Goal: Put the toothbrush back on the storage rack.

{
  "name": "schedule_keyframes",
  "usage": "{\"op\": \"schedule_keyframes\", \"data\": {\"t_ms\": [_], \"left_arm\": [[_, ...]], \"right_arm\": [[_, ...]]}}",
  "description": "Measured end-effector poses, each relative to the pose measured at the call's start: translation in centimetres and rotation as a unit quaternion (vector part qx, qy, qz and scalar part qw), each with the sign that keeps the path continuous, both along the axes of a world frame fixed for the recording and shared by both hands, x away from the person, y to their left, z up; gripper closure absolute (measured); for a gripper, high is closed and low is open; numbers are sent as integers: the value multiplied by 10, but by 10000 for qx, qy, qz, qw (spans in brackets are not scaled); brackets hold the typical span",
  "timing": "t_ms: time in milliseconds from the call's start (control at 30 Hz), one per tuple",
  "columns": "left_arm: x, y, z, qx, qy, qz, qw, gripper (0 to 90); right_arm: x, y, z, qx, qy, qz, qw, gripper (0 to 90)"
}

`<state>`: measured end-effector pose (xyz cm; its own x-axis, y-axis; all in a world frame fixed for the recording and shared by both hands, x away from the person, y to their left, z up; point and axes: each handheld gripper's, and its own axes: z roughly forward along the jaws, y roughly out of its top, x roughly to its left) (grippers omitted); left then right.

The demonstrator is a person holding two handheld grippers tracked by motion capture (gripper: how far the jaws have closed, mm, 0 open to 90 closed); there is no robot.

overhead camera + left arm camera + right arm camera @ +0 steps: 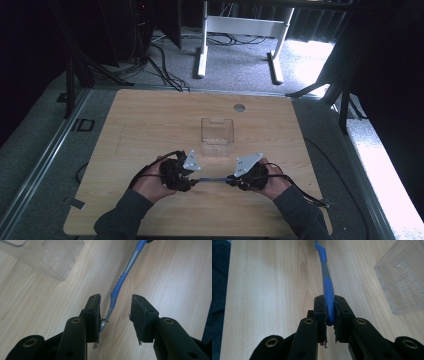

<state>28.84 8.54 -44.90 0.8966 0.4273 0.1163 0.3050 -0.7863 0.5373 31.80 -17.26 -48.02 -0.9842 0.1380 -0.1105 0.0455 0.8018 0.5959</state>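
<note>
Grey carpeted floor [240, 60] with loose black cables and the white metal legs of another desk [235, 30] behind; in front a pale wooden bench [150, 120], rectangular with rounded corners, fine straight grain, matte, with a small round grey grommet [239, 107] near its far edge. Mid-bench stands a clear plastic box [217, 135], square, open at the top, its walls ribbed or frosted in the close views.

Task thing: a slim blue-and-grey plastic toothbrush [212, 180], long curved handle, blue grip sections with ridges, grey translucent stretches between. It lies level between the two hands, near the bench's front edge, just in front of the clear box.

Right tongs [330, 315]: black, blocky, rough padded faces, narrow and clamped on the blue end of the handle (pads pressing both sides). Left tongs [115, 315]: same build, pads standing apart; the grey tip of the handle sits between them, close against or touching one pad, the other pad clear of it, so no grip here. Each of the tongs carries a grey three-cornered plate on top; dark sleeves at the bottom edge.
</note>
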Motion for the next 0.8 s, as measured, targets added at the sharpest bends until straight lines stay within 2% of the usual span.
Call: {"op": "schedule_keyframes", "data": {"t_ms": [100,267,433,467,500,667,800], "left_arm": [[-1,10,2,-267,41,149,9995,602],[-3,24,2,-641,82,348,9973,596],[-3,31,0,-830,124,441,9955,595],[-3,36,-2,-1017,171,480,9935,592],[-3,38,-3,-1102,184,505,9925,592],[-1,42,-7,-1265,225,580,9900,592],[2,42,-8,-1447,236,641,9871,592]], "right_arm": [[1,-2,2,32,-35,-51,10000,814],[3,-7,7,257,-162,-244,9992,814],[3,-11,14,487,-262,-393,9977,814],[4,-13,16,563,-311,-439,9970,814],[4,-14,17,596,-315,-480,9966,814],[5,-18,22,780,-402,-613,9943,814],[7,-22,27,898,-457,-777,9919,814]]}}
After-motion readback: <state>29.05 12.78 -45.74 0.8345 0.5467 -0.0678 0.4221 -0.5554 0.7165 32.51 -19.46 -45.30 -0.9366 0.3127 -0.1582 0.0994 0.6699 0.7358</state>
